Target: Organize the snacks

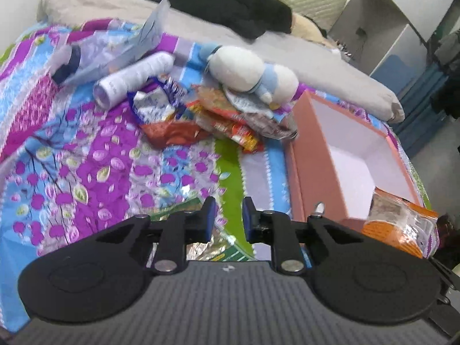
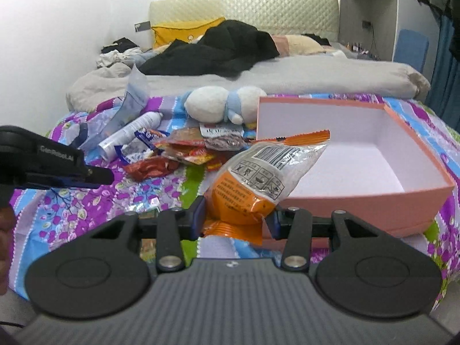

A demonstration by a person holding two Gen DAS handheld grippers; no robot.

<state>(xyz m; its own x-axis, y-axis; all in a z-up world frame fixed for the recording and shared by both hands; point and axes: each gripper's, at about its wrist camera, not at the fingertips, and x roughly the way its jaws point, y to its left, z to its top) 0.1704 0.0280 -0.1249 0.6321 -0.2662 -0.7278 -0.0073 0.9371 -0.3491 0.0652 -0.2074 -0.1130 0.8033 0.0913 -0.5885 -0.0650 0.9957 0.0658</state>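
My right gripper is shut on an orange snack bag and holds it just in front of the near wall of the open pink box. The bag also shows in the left wrist view at the box's near corner. My left gripper is open and empty, low over the bedspread; a green and silver packet lies under it. It shows from the side in the right wrist view. A pile of snack packets lies left of the box.
A white and blue plush toy rests behind the pile. A white tube and clear plastic bags lie to the left. A grey duvet, black clothing and white shelving lie beyond.
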